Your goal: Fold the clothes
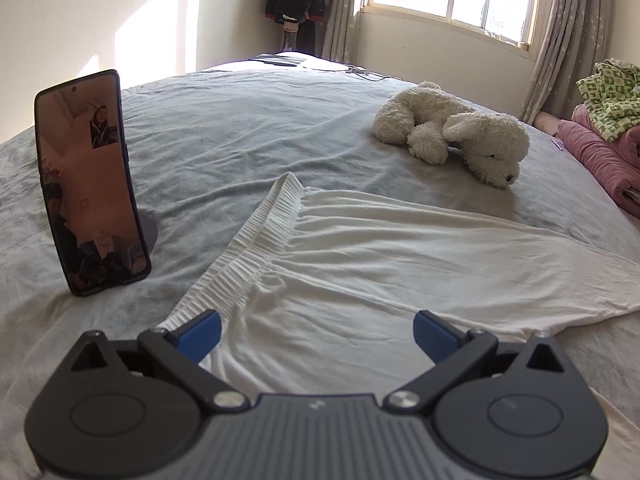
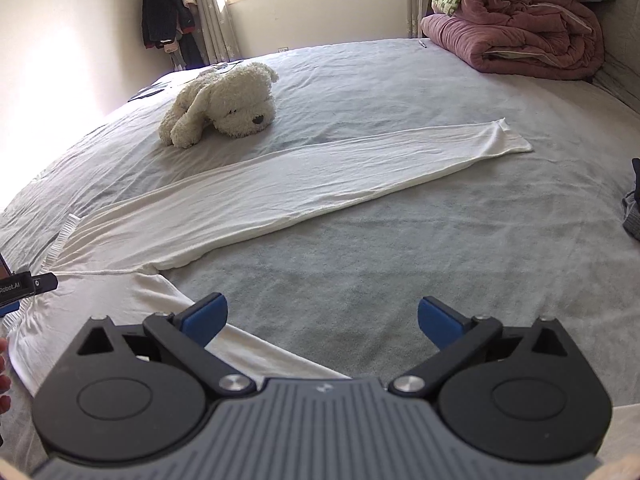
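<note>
**White trousers spread flat, both my grippers wide and empty**

While the phone [image 1: 90, 184] stands propped at the far left of the grey bed [image 1: 240, 128], my left gripper [image 1: 316, 334] hovers spread wide over the white trousers [image 1: 360, 248], near their elastic waistband [image 1: 248, 236], holding nothing. One leg [image 2: 320, 176] stretches rightward past the plush dog [image 2: 224, 104]. My right gripper [image 2: 322, 322] gapes equally empty above the nearer leg.

Grey-sheeted bed [image 2: 400, 80]: white trousers [image 2: 280, 184] spread flat, plush dog [image 2: 224, 104] beyond them, folded pink quilt [image 2: 520, 28] far right, phone [image 1: 90, 184] propped upright at left.
</note>
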